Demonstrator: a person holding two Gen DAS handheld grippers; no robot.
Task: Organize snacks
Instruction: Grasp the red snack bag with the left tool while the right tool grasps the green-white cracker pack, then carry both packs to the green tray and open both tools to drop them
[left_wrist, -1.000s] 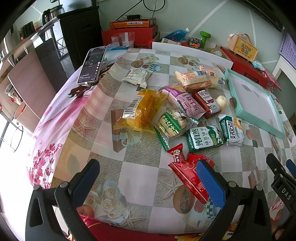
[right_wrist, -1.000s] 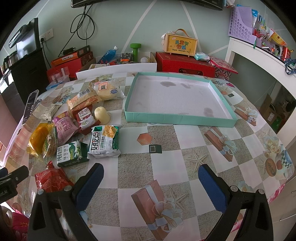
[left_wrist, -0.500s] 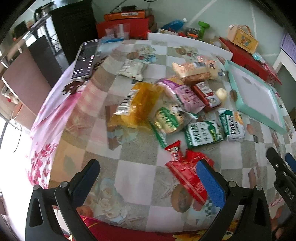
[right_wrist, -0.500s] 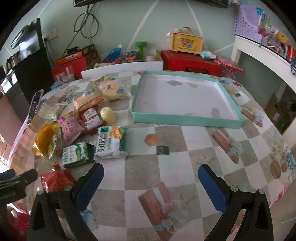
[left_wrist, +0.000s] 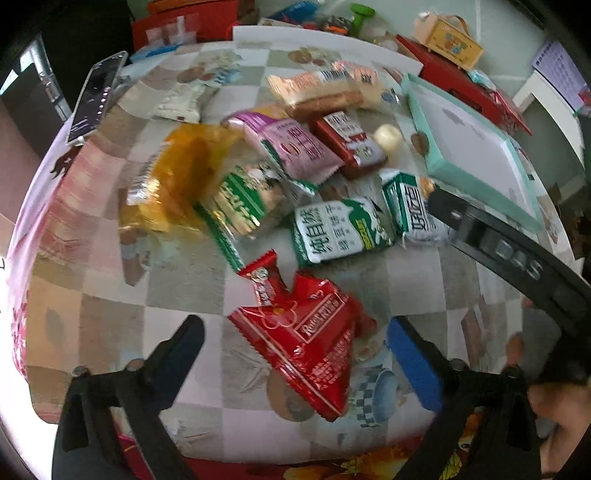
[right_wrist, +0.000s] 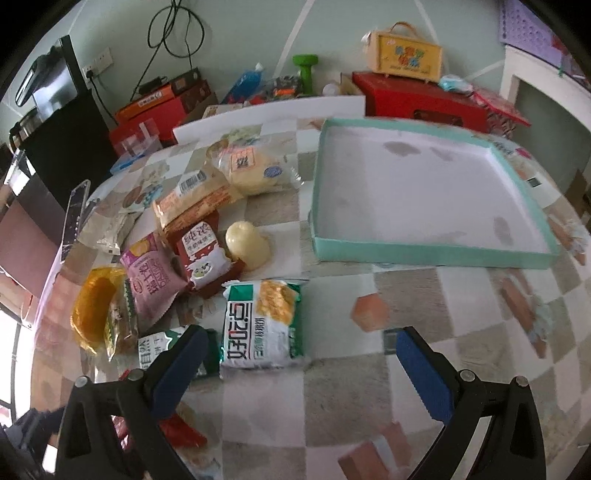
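Both tongs have come down and forward over the snack pile since a second ago; the left tongs (left_wrist: 295, 354) now straddle the crinkled red foil snack packet (left_wrist: 308, 343), which lies flat on the checked patterned tabletop (left_wrist: 184, 273), and their jaws have just been closing a little, though they stand wide and the blue pads (left_wrist: 413, 369) are apart from the packet; the right tongs (right_wrist: 295, 373) are spread wide with nothing gripped, hanging over the near end of the green-and-white biscuit packet (right_wrist: 262, 325); beside it lies a second green-and-white packet with large printed characters (left_wrist: 340, 230), partly hidden behind the right tongs' left finger in the right wrist view; further back sit a pink-purple oat packet (right_wrist: 151, 277), a dark red packet (right_wrist: 203, 254), an orange-yellow clear wrapper (left_wrist: 177, 177) and a pale yellow pudding cup (right_wrist: 247, 240); the shallow mint-green cardboard tray (right_wrist: 436, 254) lies to the right of the pile, well apart from the red packet; a dark phone (left_wrist: 96, 98) lies at the tabletop's far left edge.
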